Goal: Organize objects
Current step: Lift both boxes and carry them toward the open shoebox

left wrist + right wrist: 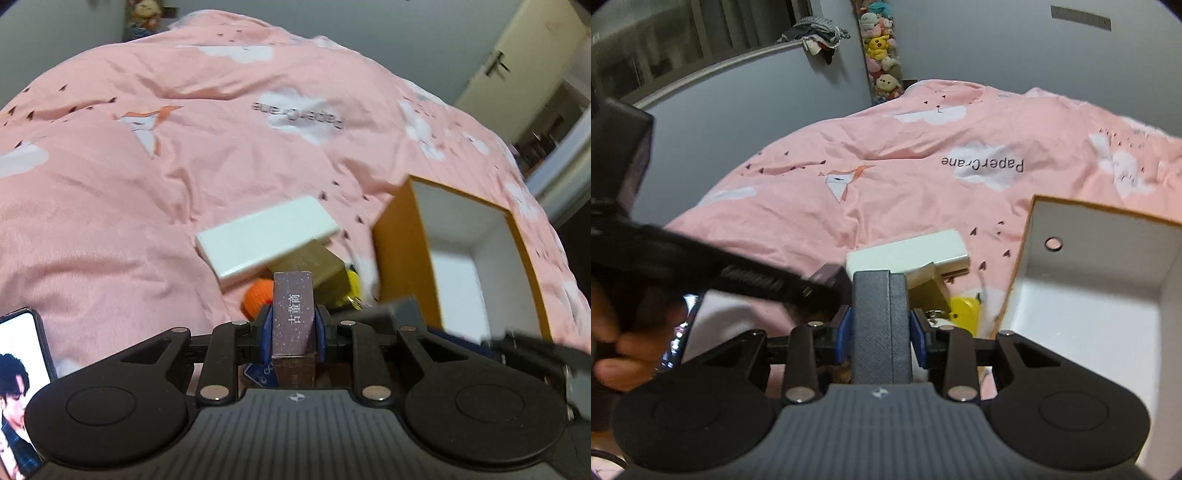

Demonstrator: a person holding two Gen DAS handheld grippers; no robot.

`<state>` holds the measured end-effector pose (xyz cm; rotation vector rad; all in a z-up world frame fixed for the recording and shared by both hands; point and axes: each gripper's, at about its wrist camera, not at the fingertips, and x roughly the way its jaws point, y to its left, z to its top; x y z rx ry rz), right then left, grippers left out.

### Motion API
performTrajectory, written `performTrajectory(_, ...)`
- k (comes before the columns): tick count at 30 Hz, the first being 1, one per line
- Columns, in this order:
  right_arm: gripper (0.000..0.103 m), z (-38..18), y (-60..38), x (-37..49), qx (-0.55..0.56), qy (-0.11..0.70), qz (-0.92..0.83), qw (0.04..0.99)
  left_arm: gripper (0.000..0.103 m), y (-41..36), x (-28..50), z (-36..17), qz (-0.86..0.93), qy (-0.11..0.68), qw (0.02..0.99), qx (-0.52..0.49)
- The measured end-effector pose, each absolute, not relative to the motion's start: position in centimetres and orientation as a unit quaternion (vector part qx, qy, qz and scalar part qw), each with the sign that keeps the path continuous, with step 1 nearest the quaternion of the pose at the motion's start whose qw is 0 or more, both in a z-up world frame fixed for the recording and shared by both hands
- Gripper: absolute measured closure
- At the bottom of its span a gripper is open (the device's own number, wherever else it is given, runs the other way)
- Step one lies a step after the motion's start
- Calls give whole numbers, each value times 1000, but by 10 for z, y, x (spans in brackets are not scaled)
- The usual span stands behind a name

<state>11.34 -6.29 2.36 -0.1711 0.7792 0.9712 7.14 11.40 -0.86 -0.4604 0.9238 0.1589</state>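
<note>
- Purple box (293, 314): slim, speckled, white characters printed; clamped in left gripper (293, 325), left of tray (402, 236).
- Grey case (881, 325): textured; clamped in right gripper (881, 332), left of tray (1108, 225).

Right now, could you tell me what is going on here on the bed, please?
A person is tidying small items on a pink bedspread with a handheld gripper in each hand. The left gripper is shut on a slim purple box; the right gripper is shut on a grey textured case. An open orange box with a white inside waits beside them. A white box, a tan box and orange and yellow items are not yet packed.
</note>
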Motion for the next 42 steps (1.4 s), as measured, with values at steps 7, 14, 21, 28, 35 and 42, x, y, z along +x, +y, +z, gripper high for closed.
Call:
performTrajectory(7,67,4,-49,120,-66,373,453,807,61,134,64,-27,81,454,844,-272)
performTrajectory(14,67,4,-47,120,-69,371,453,807,46,125,47,-30,87,440,849,-281)
performTrajectory(21,67,3,-50,120,-60,372,455,807,67,124,44,-42,152,414,855,-274)
performTrajectory(28,68,23,-39,135,-80,332,466,816,61,126,44,-38,176,401,848,-297)
performTrajectory(35,68,18,-4,157,-105,323,473,813,59,135,52,-43,198,408,842,-293)
performTrajectory(42,68,5,9,184,-46,350,481,802,55,136,51,-43,196,397,843,-305)
